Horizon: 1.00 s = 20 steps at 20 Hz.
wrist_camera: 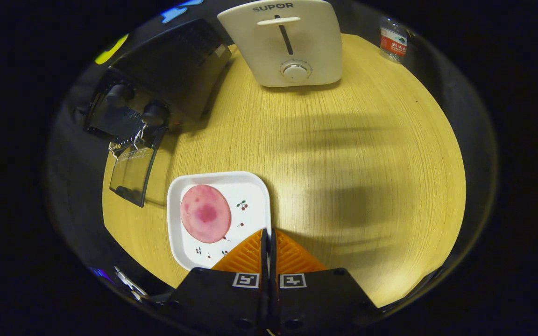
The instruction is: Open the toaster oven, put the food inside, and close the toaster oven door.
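My gripper [268,232] is shut with nothing between its fingers, their tips hovering over the near right rim of a white plate [250,186]. A round pink slice of food [205,213] lies on the plate, just ahead and left of the fingertips. Farther left stands the black toaster oven [166,74] with two knobs, turned at an angle. Its glass door [132,173] hangs open, folded down toward the table, and a wire rack shows at the opening.
A white pop-up toaster [287,42] stands at the far side of the round wooden table [343,163]. A water bottle [393,39] stands beyond the table's far right edge. Bare wood stretches ahead and right of the fingers.
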Each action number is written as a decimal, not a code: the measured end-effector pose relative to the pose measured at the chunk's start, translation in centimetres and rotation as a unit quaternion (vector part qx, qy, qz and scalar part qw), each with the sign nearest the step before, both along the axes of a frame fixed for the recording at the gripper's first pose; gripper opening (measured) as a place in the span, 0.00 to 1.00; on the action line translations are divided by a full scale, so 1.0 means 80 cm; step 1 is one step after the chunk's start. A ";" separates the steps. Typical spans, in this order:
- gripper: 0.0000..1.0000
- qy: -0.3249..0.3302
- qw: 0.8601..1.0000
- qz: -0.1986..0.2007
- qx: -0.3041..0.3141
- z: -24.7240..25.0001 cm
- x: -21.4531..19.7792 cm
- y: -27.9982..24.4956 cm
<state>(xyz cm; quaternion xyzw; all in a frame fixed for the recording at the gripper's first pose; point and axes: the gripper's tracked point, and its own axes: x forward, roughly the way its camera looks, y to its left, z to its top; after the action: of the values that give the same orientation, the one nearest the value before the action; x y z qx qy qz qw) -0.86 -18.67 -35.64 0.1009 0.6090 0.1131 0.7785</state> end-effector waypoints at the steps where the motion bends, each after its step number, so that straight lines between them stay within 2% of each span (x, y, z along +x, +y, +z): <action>1: 0.02 0.005 1.000 -0.004 0.005 0.001 -0.003 0.000; 4: 0.02 0.016 0.999 -0.031 0.022 0.004 -0.016 0.003; 10: 0.02 0.016 0.990 -0.118 0.082 0.028 -0.036 0.013; 14: 0.02 0.001 0.977 -0.178 0.118 0.046 -0.049 0.017; 17: 0.02 -0.015 0.968 -0.209 0.135 0.058 -0.060 0.017; 20: 0.01 -0.029 0.955 -0.247 0.164 0.081 -0.075 0.020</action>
<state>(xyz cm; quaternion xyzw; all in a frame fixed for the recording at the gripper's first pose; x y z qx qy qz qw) -6.83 -17.08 -29.13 0.3712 0.5154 0.0190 0.7722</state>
